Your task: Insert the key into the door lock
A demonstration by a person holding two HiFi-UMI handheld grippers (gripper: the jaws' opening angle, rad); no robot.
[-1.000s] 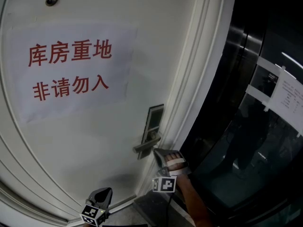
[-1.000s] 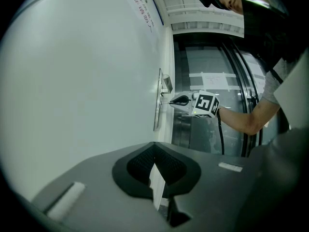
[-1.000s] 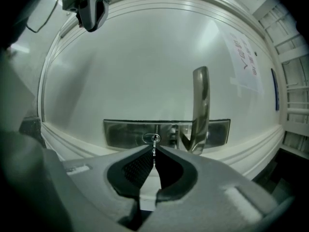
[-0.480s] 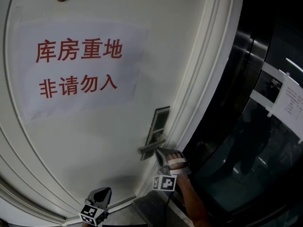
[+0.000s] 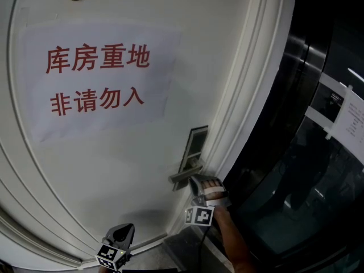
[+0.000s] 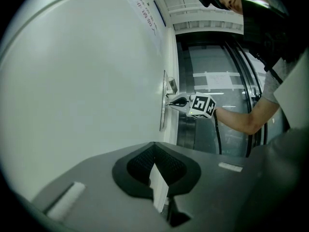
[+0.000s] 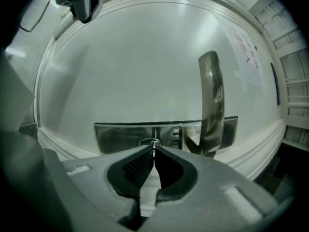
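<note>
The key [image 7: 154,147] is pinched in the closed right gripper [image 7: 154,152], its tip at the keyhole [image 7: 149,142] beside the door handle [image 7: 211,100]. Insertion looks under way, and the next move calls for a straight, level push. The left gripper [image 5: 121,231], closed and empty, hangs below the handle.

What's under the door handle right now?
Under the handle: the right hand-held gripper, shut on the key, tip at the keyhole in the lock plate. How deep it sits is hidden by the jaws.

White door [image 5: 114,175], red-lettered white sign [image 5: 34,95], silvery lock plate [image 5: 196,144]
</note>
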